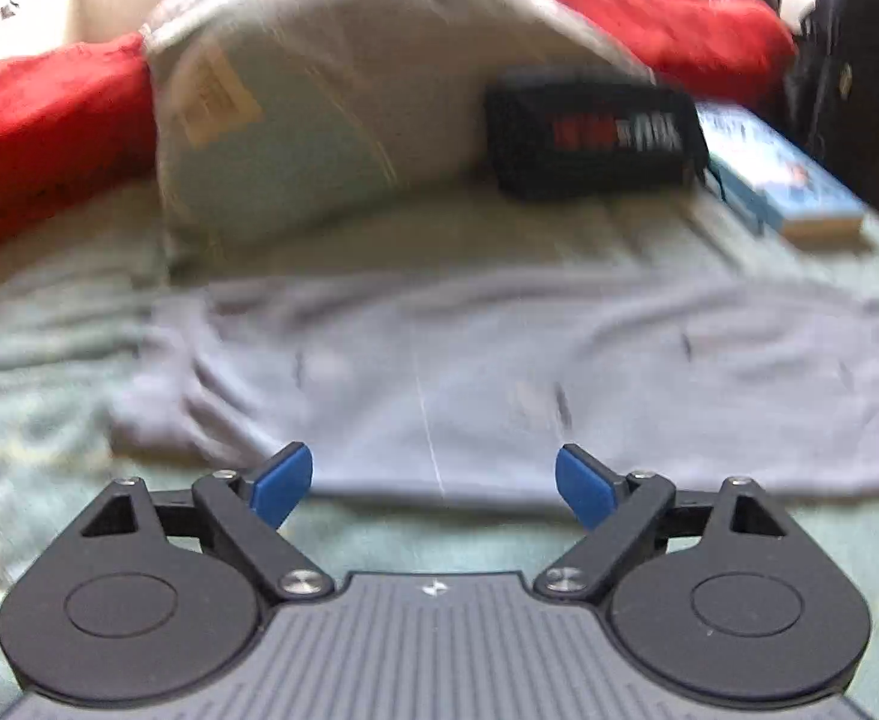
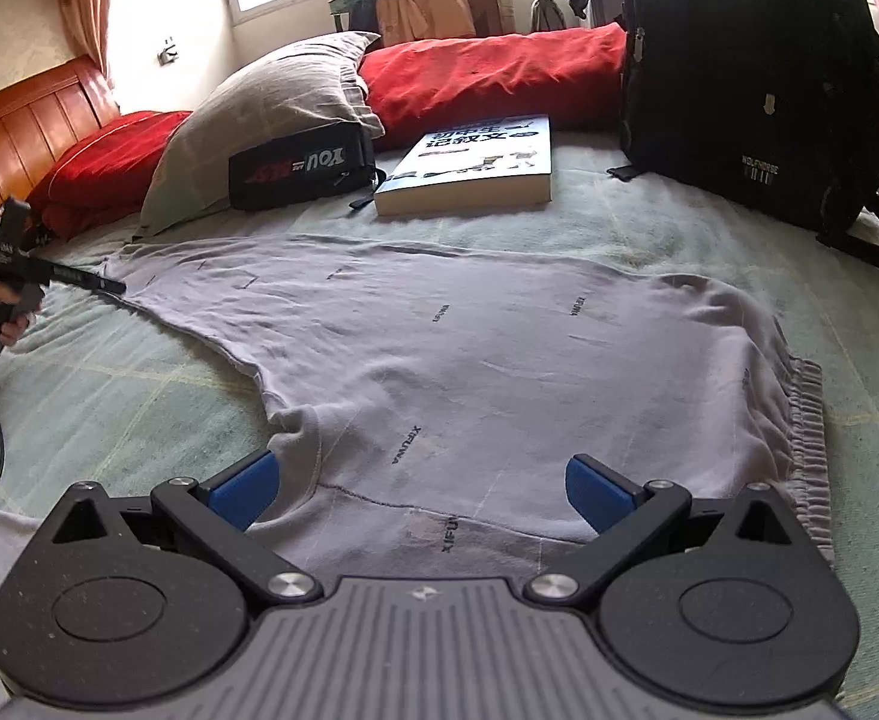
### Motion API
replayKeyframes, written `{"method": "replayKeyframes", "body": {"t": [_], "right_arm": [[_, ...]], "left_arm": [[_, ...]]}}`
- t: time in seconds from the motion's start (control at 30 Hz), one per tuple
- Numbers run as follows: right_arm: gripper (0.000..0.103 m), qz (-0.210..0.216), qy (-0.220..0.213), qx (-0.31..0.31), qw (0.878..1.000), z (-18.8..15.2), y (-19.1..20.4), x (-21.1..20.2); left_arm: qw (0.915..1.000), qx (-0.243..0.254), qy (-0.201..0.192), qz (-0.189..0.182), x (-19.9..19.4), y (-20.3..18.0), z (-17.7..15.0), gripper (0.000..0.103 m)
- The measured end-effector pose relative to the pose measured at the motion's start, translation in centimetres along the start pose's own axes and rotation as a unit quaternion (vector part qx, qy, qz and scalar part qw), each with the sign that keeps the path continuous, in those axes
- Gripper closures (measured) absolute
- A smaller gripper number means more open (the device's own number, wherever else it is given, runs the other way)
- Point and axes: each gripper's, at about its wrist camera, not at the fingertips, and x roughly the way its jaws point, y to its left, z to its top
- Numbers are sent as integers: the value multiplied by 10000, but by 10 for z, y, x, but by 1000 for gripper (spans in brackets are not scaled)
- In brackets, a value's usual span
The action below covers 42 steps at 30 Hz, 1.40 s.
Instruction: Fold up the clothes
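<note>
Grey cotton trousers [image 2: 439, 360] lie spread flat on the pale green bedsheet [image 2: 109, 396], elastic waistband toward the right. The right gripper [image 2: 418, 492] hovers over their near part, its 2 blue fingers [image 2: 241, 492] wide apart, holding nothing. The left gripper [image 1: 433, 486], blurred, likewise stands wide and empty above the cloth's near edge. Only the right view shows the black backpack [image 2: 751, 78] whole and the book's [image 2: 475, 162] cover.

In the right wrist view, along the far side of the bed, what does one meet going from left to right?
Wooden headboard → grey pillow → black pouch → book → black backpack.
</note>
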Motion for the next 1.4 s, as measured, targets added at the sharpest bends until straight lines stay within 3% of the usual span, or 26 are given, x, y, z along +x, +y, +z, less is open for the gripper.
{"method": "replayKeyframes", "body": {"t": [0.07, 0.23, 0.3, 0.4, 0.5, 0.6, 0.77, 0.9, 1.03, 1.23, 1.4], "right_arm": [[0, -7, -12, 1, 10000, 0, 0, 1], [0, -103, -3, -118, 9999, 0, 2, 5], [0, -159, 39, -143, 9998, 0, 2, 8], [0, -193, 100, -138, 9997, 0, 2, 13], [0, -186, 130, -153, 9996, -1, 3, 16], [0, -120, 121, -177, 9997, -2, 5, 15], [0, -64, 55, -181, 9998, -1, 5, 12], [0, -115, 97, -145, 9998, 0, 5, 12], [0, -192, 114, -135, 9997, 0, 4, 5], [0, -292, 320, 88, 9990, -6, -4, -5], [0, -491, 614, 126, 9968, -13, -4, 1]], "left_arm": [[9996, -230, -183, 47, 6, 5, 15, 14], [9960, -832, -160, 290, 51, 24, 25, 14], [9942, -869, -214, 598, 67, 32, 23, 14], [9891, -949, -447, 1034, 72, 40, 26, 15], [9856, -1009, -647, 1195, 60, 36, 32, 15], [9901, -783, -614, 989, 48, 33, 32, 14], [9964, -735, -119, 409, 43, 48, 10, 14], [9936, -979, -107, 560, 41, 52, 6, 16], [9939, -707, -128, 838, 30, 21, 24, 16], [9994, 157, -21, 302, 8, -66, 37, 15], [9936, 1103, 113, -211, -1, -171, 32, 15]]}}
